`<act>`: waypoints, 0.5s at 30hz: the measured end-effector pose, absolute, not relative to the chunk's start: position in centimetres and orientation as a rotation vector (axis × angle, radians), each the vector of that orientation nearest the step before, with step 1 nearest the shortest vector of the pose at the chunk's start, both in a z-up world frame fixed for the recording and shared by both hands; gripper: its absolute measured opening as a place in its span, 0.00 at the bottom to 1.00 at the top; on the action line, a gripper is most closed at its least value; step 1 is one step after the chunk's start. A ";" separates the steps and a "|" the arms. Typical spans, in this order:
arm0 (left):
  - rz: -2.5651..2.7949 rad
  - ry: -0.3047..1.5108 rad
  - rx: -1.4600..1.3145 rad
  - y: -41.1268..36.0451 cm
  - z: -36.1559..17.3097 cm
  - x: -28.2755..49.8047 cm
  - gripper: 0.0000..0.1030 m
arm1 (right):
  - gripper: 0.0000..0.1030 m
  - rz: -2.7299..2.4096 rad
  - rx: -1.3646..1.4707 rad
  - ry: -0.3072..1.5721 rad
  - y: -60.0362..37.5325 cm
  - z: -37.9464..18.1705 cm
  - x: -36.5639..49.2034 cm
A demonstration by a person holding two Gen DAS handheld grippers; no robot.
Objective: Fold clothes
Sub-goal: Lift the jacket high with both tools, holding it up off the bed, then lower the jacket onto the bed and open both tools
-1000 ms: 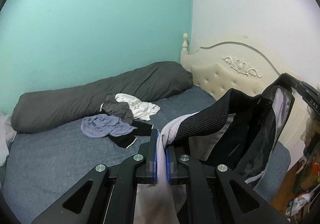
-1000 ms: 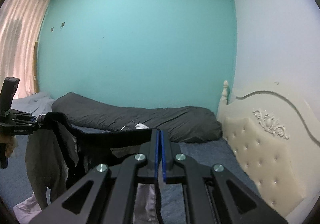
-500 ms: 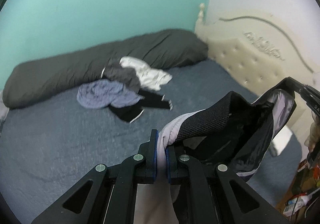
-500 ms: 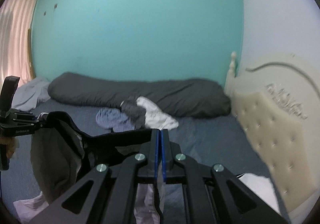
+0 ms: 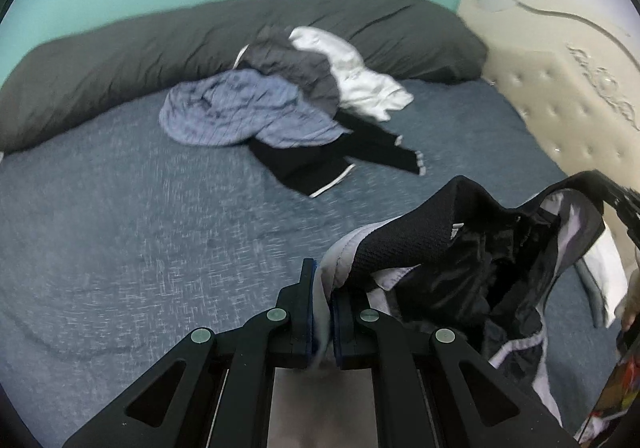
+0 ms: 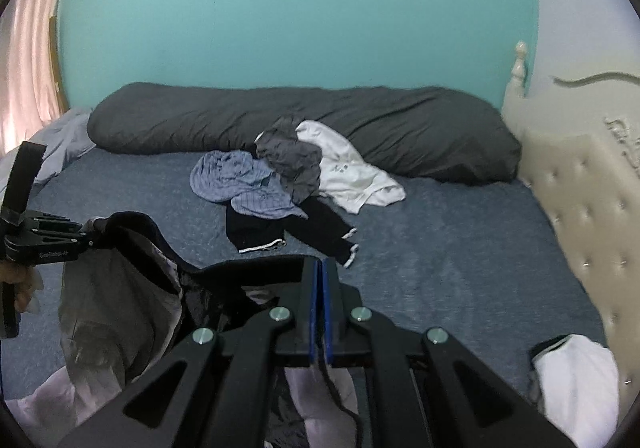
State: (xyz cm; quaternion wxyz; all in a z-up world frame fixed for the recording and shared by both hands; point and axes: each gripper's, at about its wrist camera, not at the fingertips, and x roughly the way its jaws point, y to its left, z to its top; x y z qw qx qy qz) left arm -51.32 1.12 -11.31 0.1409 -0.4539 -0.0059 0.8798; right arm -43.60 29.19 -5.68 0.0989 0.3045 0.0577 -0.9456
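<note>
We've got both claws clamped on one garment, a black & pale-lilac jacket (image 5: 472, 272) w/ a dark lining. The left claw (image 5: 323, 312) pinches a pale edge next to the ribbed black collar; the right claw (image 6: 319, 312) is closed tight on a thin dark edge, w/ lilac fabric hanging below it. In the left wrist view the right claw sits at the far right edge, holding the jacket's other end, so the piece is strung between our two hands, sagging in the middle, above the near part of the bed (image 5: 120, 248). We judge that's on purpose: two grip points apart keep it spread so it can be laid flat on the bare blue sheet in front of us.

The unfolded pile (image 6: 288, 176) (striped blue, grey, white, black trousers) lies farther back, near the long grey pillow (image 6: 400, 128), well apart from the jacket. A white item (image 6: 576, 380) sits by the headboard (image 6: 580, 208). Frames are blurry, so finer fabric detail we can't tell.
</note>
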 end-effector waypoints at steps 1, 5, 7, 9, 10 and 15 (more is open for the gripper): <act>2.537 -0.019 -1.326 0.8 -12.1 -52.1 0.06 | 0.02 -2.789 0.913 0.167 28.8 -6.4 -44.4; 2.509 -0.018 -1.385 0.2 -15.2 -54.5 0.07 | 0.02 -2.746 0.964 0.181 27.2 -9.3 -47.2; 2.491 -0.025 -1.420 -0.2 -16.8 -55.6 0.07 | 0.02 -2.732 0.985 0.177 26.6 -10.5 -48.2; 2.474 -0.040 -1.453 -0.5 -18.4 -56.6 0.07 | 0.02 -2.717 1.011 0.155 26.3 -11.6 -49.1; 2.461 -0.055 -1.474 -0.8 -19.3 -57.2 0.07 | 0.02 -2.710 1.025 0.148 26.2 -12.1 -49.6; 2.422 -0.098 -1.544 -1.5 -22.0 -58.8 0.09 | 0.02 -2.675 1.103 0.129 25.3 -15.1 -51.6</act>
